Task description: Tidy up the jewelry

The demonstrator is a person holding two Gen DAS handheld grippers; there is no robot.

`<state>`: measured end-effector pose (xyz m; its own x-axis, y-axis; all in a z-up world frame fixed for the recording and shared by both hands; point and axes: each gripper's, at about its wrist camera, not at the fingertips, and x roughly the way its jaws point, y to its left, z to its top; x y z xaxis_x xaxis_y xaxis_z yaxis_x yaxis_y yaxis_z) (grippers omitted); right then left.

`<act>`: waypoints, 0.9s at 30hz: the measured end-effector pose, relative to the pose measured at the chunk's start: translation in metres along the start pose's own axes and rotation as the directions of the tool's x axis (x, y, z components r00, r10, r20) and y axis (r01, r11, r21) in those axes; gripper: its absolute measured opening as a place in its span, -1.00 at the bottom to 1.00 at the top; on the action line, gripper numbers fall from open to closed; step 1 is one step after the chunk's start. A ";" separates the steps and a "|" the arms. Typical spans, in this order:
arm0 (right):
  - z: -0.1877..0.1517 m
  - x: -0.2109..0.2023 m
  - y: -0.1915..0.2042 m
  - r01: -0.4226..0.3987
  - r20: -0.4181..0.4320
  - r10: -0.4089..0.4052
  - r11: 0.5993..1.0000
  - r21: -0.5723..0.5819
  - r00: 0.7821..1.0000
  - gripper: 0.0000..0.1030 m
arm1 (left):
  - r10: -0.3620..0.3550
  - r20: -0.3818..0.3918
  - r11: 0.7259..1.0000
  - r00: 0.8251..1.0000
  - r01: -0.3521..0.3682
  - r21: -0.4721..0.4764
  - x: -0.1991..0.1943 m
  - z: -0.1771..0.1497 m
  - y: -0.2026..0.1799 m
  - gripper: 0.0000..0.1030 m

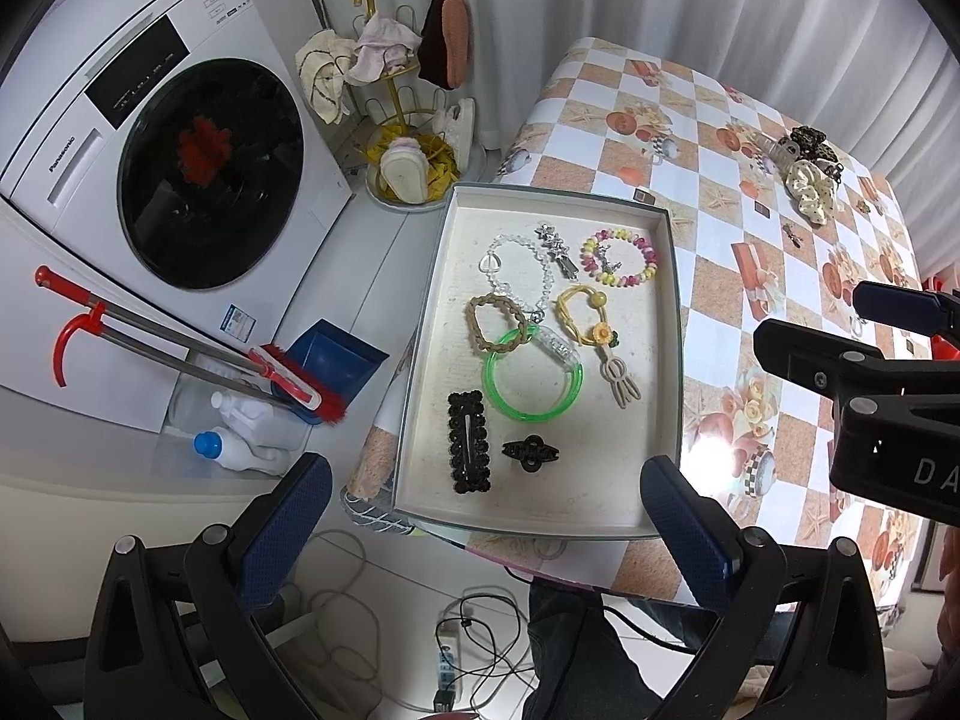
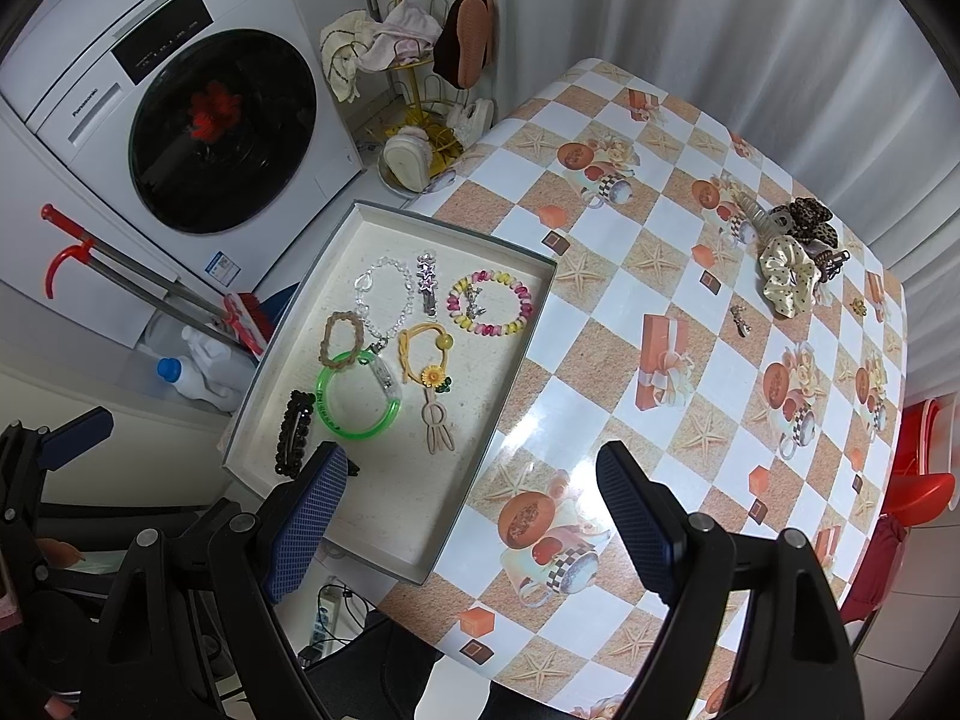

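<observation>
Checkered bench (image 2: 606, 306): tray (image 1: 673, 324) near-left w/ bracelets, clips sorted. Scrunchie pile (image 2: 795, 252) far right still loose. Both tongs (image 1: 486, 516) (image 2: 474, 516) released, empty, hovering. Next: right reaches pile.

Your table (image 2: 606, 312) wears a glossy checked cloth of white and sandy orange squares printed with starfish, cups and gift boxes. At its left edge sits a shallow grey tray (image 2: 543, 294), one corner hanging past the table edge. Near the far right corner you have a heap of hair accessories (image 2: 795, 252), with a small metal charm (image 2: 741, 320) just beside it.
</observation>
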<state>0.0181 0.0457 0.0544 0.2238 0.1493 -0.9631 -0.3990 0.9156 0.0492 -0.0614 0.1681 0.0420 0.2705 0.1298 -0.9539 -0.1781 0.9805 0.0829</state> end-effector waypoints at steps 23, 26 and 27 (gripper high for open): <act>-0.002 0.001 -0.001 -0.001 0.002 0.001 1.000 -0.003 1.000 0.69 | 0.004 0.001 1.000 1.000 -0.004 -0.004 0.000 0.000 -0.002 1.00; -0.002 0.001 -0.001 -0.001 0.002 0.001 1.000 -0.003 1.000 0.69 | 0.005 0.000 1.000 1.000 -0.005 -0.006 0.000 -0.001 -0.003 1.00; -0.002 0.000 -0.001 -0.001 0.002 0.001 1.000 -0.003 1.000 0.69 | 0.006 0.001 1.000 1.000 -0.006 -0.006 0.000 -0.001 -0.003 1.00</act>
<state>0.0169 0.0440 0.0534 0.2254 0.1512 -0.9624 -0.4016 0.9145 0.0496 -0.0614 0.1647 0.0414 0.2700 0.1358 -0.9532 -0.1851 0.9789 0.0870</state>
